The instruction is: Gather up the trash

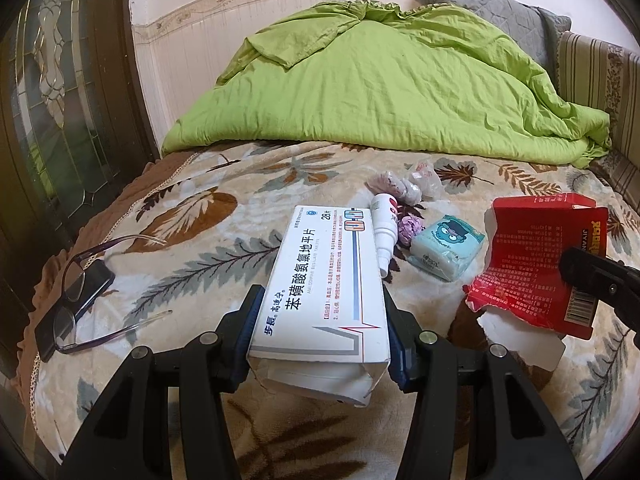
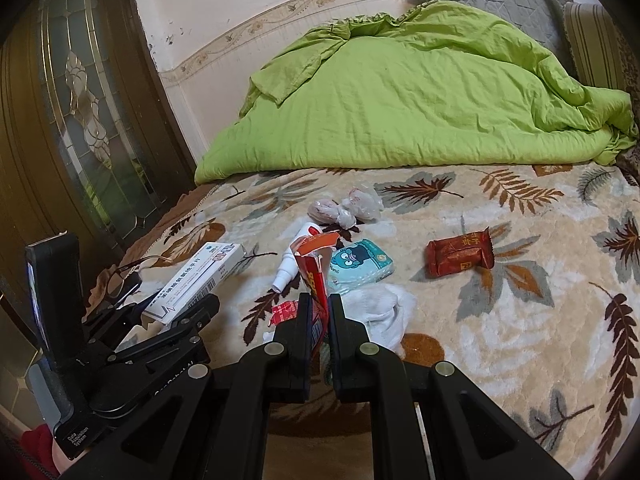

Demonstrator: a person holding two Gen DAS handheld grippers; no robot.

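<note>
My left gripper (image 1: 320, 320) is shut on a white medicine box (image 1: 324, 280) with blue print, held above the leaf-patterned blanket (image 1: 200, 240). The same medicine box (image 2: 200, 276) and the left gripper (image 2: 176, 316) show at the left of the right wrist view. My right gripper (image 2: 320, 308) is shut on a torn red carton (image 2: 314, 276), seen edge-on; in the left wrist view the red carton (image 1: 536, 264) hangs at the right. A white spray bottle (image 2: 292, 260), a tissue pack (image 2: 358, 266), crumpled plastic bags (image 2: 344, 208) and a red snack wrapper (image 2: 460, 258) lie on the bed.
A green quilt (image 2: 400, 92) is heaped at the back of the bed. Glasses (image 1: 76, 280) rest on a dark phone (image 1: 72, 308) near the bed's left edge. White cloth (image 2: 380, 312) lies just past my right fingers. A dark glazed door (image 2: 80, 100) stands at left.
</note>
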